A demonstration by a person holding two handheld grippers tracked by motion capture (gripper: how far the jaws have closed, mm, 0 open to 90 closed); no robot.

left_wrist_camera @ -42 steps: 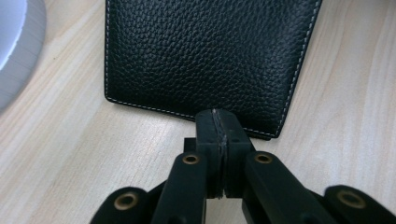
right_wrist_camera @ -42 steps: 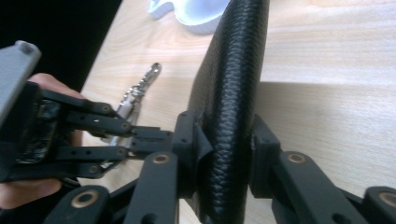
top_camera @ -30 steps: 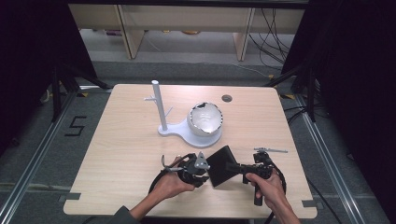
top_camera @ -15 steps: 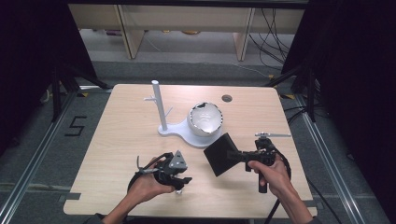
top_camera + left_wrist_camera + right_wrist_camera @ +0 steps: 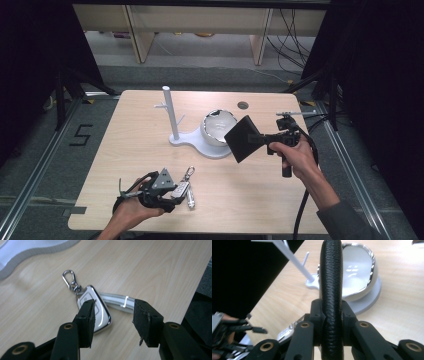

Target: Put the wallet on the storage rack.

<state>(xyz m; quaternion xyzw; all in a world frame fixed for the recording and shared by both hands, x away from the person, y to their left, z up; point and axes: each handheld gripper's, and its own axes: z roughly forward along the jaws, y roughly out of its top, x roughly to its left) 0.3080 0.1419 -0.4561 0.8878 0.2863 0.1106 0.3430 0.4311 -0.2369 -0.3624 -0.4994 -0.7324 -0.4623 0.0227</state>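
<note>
right gripper (image 5: 266, 138): clamped on black textured leather wallet (image 5: 244, 138), held above the table's right half | left gripper (image 5: 176, 192): jaws apart, just been opening | silver car key fob (image 5: 93, 308) with carabiner: lying free near wooden table (image 5: 125, 145) front-left edge, below the jaws

We see open tabletop (image 5: 125, 150) on the left side, from the white stand's post (image 5: 169, 112) to the near edge, free for passage. In the middle the stand's base (image 5: 202, 145) and its chrome bowl (image 5: 218, 126) block the way. The black wallet (image 5: 245, 138), held aloft, hangs just right of the bowl and narrows that side. Near the front edge the key fob (image 5: 181, 190) and the metal tube (image 5: 190, 200) beside it lie by the left gripper (image 5: 172, 192).
</note>
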